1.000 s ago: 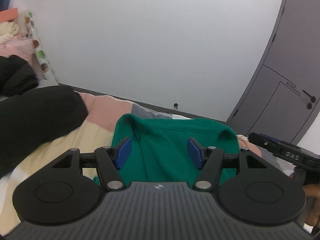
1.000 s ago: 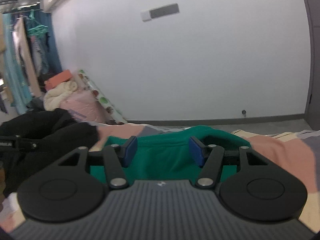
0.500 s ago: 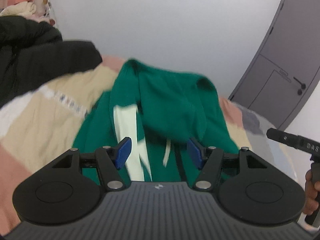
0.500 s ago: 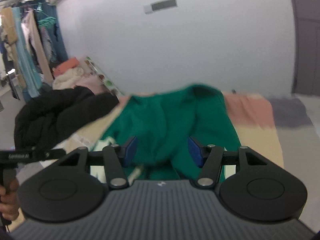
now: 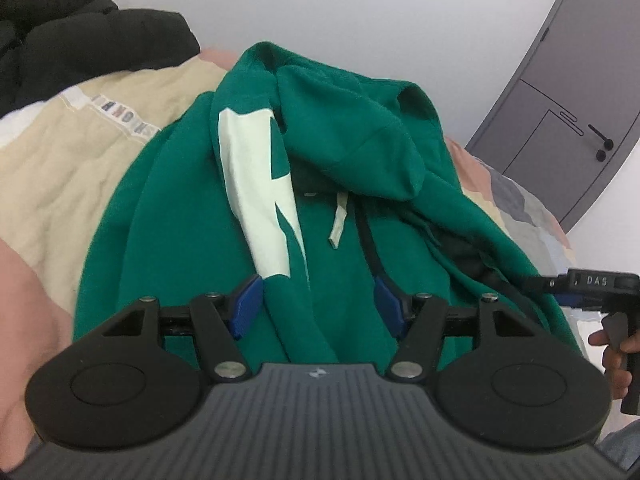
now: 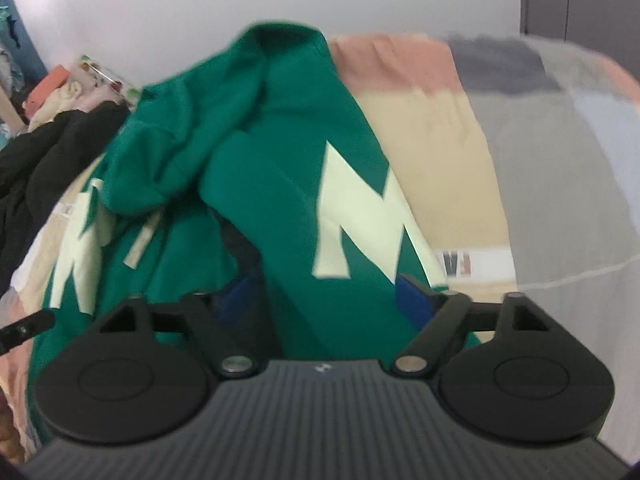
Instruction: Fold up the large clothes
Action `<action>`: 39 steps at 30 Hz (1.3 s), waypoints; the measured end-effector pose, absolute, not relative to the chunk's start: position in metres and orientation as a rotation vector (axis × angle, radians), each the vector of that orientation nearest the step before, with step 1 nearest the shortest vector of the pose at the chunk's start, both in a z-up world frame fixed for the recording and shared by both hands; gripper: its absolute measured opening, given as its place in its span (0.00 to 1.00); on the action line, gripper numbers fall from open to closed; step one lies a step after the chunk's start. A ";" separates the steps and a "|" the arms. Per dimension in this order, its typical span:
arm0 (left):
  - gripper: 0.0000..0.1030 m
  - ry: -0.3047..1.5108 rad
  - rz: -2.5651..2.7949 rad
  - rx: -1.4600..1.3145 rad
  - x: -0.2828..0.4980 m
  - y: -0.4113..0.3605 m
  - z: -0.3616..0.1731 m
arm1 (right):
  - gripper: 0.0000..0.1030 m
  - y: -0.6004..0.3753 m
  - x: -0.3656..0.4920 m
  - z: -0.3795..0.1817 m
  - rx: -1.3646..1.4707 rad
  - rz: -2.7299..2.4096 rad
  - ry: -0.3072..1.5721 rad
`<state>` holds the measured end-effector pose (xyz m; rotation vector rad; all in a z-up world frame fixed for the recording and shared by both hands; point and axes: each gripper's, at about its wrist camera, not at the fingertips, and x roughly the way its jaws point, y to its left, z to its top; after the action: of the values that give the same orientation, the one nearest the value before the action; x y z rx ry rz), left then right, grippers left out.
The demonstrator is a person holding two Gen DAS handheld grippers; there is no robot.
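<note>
A green hoodie (image 5: 360, 152) with white letter patches lies crumpled on a patchwork bedspread (image 5: 60, 168), its hood flopped forward over a white drawstring (image 5: 338, 224). My left gripper (image 5: 318, 306) hovers open over the hoodie's near part, and its blue pads (image 5: 246, 304) press on nothing. The right wrist view is blurred. There the hoodie (image 6: 272, 168) shows a white M (image 6: 356, 216). My right gripper (image 6: 326, 300) is opening its jaws, with green cloth seen in the gap but not pinched. It also appears at the right edge of the left wrist view, in a hand (image 5: 612, 344).
A black jacket (image 5: 80, 40) is heaped at the bed's far left, also visible as a dark mass (image 6: 36, 168). Behind it is a pile of pale clothes (image 6: 64, 92). A grey door (image 5: 560, 120) stands at the right beyond the bed. The bedspread (image 6: 500, 168) stretches bare to the right.
Both grippers have come down and tilted toward the bed, so the hoodie now fills both views instead of the wall. The right jaws stand wider than before.
</note>
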<state>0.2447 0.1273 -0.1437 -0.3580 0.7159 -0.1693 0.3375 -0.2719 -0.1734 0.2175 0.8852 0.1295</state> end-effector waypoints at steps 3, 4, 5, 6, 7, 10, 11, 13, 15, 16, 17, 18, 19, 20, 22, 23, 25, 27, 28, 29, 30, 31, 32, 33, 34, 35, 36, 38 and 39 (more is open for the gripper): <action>0.65 0.715 -0.173 -0.357 0.252 0.127 -0.154 | 0.79 -0.276 0.342 -0.182 0.241 0.102 0.909; 0.64 0.722 -0.169 -0.356 0.256 0.127 -0.157 | 0.79 -0.279 0.339 -0.184 0.254 0.094 0.909; 0.64 0.732 -0.160 -0.353 0.259 0.126 -0.161 | 0.79 -0.280 0.341 -0.186 0.259 0.086 0.913; 0.64 0.746 -0.151 -0.349 0.262 0.126 -0.164 | 0.79 -0.281 0.343 -0.188 0.259 0.084 0.923; 0.62 0.750 -0.145 -0.346 0.265 0.125 -0.167 | 0.79 -0.284 0.344 -0.189 0.265 0.087 0.930; 0.45 0.756 -0.121 -0.342 0.269 0.126 -0.171 | 0.78 -0.293 0.348 -0.197 0.310 0.097 0.957; 0.41 0.760 -0.107 -0.348 0.270 0.128 -0.172 | 0.74 -0.295 0.348 -0.198 0.316 0.093 0.961; 0.19 0.767 -0.089 -0.359 0.271 0.132 -0.172 | 0.62 -0.295 0.350 -0.200 0.307 0.106 0.974; 0.10 0.762 -0.090 -0.384 0.270 0.137 -0.171 | 0.30 -0.291 0.349 -0.198 0.278 0.128 0.978; 0.07 0.758 -0.084 -0.398 0.269 0.141 -0.169 | 0.24 -0.288 0.348 -0.196 0.252 0.139 0.967; 0.06 0.749 -0.075 -0.413 0.268 0.145 -0.166 | 0.20 -0.287 0.346 -0.192 0.231 0.140 0.950; 0.05 0.736 -0.067 -0.424 0.266 0.149 -0.161 | 0.17 -0.289 0.344 -0.189 0.232 0.138 0.932; 0.04 0.718 -0.061 -0.432 0.263 0.154 -0.157 | 0.16 -0.292 0.341 -0.186 0.242 0.139 0.917; 0.04 0.689 -0.054 -0.441 0.260 0.161 -0.149 | 0.15 -0.295 0.339 -0.183 0.250 0.133 0.899; 0.04 0.636 -0.024 -0.457 0.254 0.174 -0.136 | 0.14 -0.302 0.334 -0.173 0.245 0.114 0.852; 0.04 0.612 -0.009 -0.466 0.251 0.183 -0.129 | 0.13 -0.306 0.332 -0.167 0.244 0.105 0.832; 0.04 0.559 0.037 -0.470 0.248 0.203 -0.114 | 0.13 -0.315 0.330 -0.155 0.241 0.080 0.790; 0.04 0.520 0.087 -0.500 0.247 0.228 -0.102 | 0.13 -0.325 0.332 -0.145 0.214 0.047 0.759; 0.04 0.508 0.114 -0.517 0.248 0.240 -0.098 | 0.13 -0.330 0.333 -0.139 0.205 0.030 0.749; 0.04 0.498 0.145 -0.530 0.251 0.252 -0.095 | 0.13 -0.336 0.335 -0.133 0.203 0.012 0.740; 0.04 0.489 0.170 -0.538 0.253 0.263 -0.092 | 0.13 -0.342 0.337 -0.127 0.203 -0.002 0.729; 0.04 0.479 0.198 -0.543 0.256 0.273 -0.089 | 0.13 -0.348 0.340 -0.119 0.197 -0.014 0.718; 0.04 0.465 0.233 -0.544 0.260 0.284 -0.087 | 0.12 -0.353 0.344 -0.111 0.179 -0.029 0.705; 0.04 0.450 0.261 -0.539 0.263 0.293 -0.085 | 0.12 -0.356 0.349 -0.103 0.152 -0.047 0.690; 0.04 0.441 0.290 -0.526 0.266 0.304 -0.085 | 0.12 -0.360 0.353 -0.096 0.130 -0.063 0.677; 0.04 0.438 0.324 -0.511 0.272 0.313 -0.085 | 0.12 -0.364 0.358 -0.088 0.110 -0.082 0.661; 0.04 0.437 0.350 -0.497 0.276 0.321 -0.086 | 0.12 -0.370 0.363 -0.081 0.100 -0.105 0.649; 0.04 0.444 0.398 -0.489 0.283 0.338 -0.091 | 0.12 -0.384 0.373 -0.070 0.106 -0.144 0.627; 0.04 0.453 0.416 -0.508 0.287 0.349 -0.096 | 0.12 -0.391 0.378 -0.066 0.105 -0.165 0.613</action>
<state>0.2869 0.3489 -0.0955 -0.5075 0.4530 0.4160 0.3775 -0.3907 -0.0665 0.1050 0.6133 -0.1650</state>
